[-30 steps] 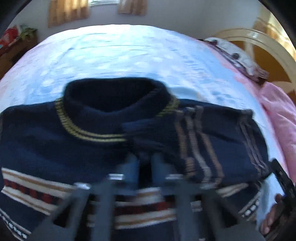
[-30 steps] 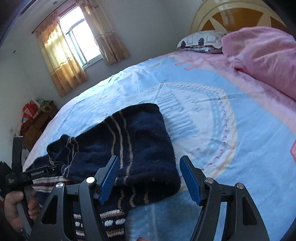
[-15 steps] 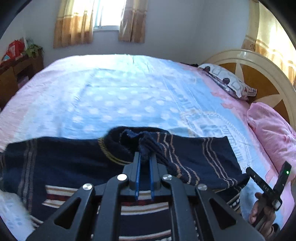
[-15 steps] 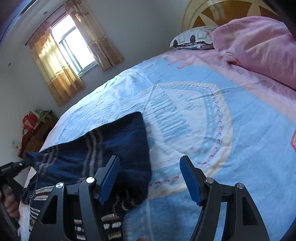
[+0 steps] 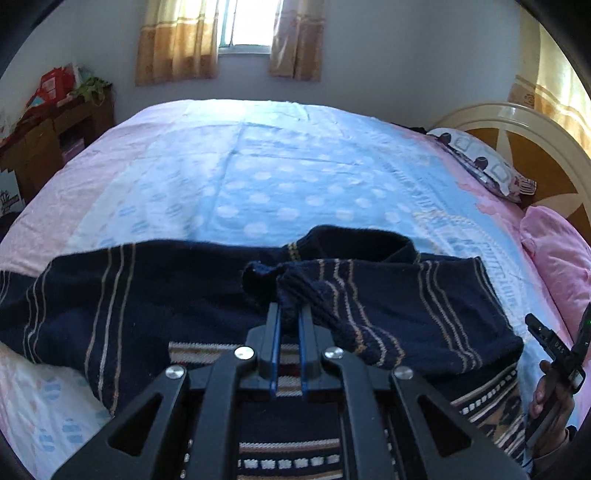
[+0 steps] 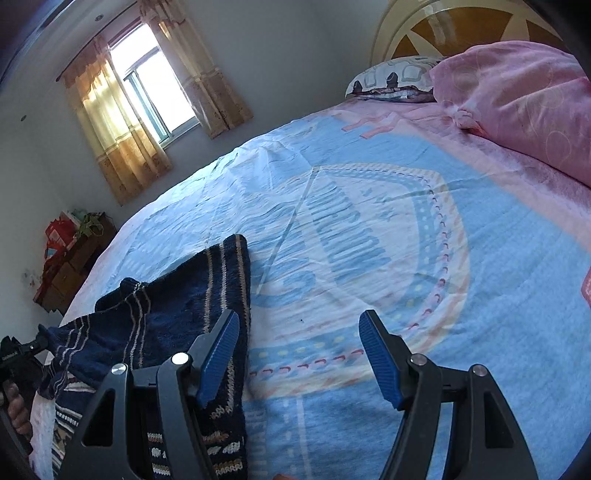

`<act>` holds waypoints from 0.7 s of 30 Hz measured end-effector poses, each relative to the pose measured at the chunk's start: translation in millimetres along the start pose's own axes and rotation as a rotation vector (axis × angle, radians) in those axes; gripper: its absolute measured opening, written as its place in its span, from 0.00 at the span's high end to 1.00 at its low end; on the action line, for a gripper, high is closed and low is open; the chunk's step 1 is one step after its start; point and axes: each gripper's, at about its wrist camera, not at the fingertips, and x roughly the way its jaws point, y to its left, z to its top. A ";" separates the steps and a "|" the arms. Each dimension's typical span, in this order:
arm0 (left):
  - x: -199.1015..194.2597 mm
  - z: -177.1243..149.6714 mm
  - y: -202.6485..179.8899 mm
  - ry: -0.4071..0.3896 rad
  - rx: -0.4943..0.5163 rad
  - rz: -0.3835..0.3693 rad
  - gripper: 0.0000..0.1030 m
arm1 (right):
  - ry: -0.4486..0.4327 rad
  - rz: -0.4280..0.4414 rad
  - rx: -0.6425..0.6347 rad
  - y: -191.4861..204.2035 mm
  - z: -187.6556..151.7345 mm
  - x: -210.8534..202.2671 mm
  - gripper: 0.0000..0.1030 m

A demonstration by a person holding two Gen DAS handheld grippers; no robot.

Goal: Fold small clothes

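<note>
While left gripper fingers pinch sweater cuff (left cam only), right gripper fingers gape.

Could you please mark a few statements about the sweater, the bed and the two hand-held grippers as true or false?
1. The left hand-held gripper is shut on the sweater's cuff. True.
2. The right hand-held gripper grips the sweater. False: it is open, holding nothing.
3. The sweater is plain red. False: navy with stripes.
4. A pink pillow lies by the headboard. True.
</note>
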 end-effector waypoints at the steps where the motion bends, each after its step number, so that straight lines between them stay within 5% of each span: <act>1: 0.8 -1.4 2.3 0.001 -0.007 -0.001 0.92 | 0.001 0.001 -0.001 0.0 0.2 0.5 0.34; 11: 12.2 -8.9 26.4 0.026 -0.043 0.035 0.92 | -0.004 0.020 -0.063 10.3 -1.6 -0.3 0.34; 16: 25.4 -16.5 34.5 0.051 -0.050 0.063 0.92 | -0.009 0.166 -0.163 34.3 -7.2 -6.8 0.34; 21: 35.1 -28.6 43.7 0.079 -0.069 0.070 0.92 | 0.083 0.259 -0.315 68.7 -23.1 1.3 0.34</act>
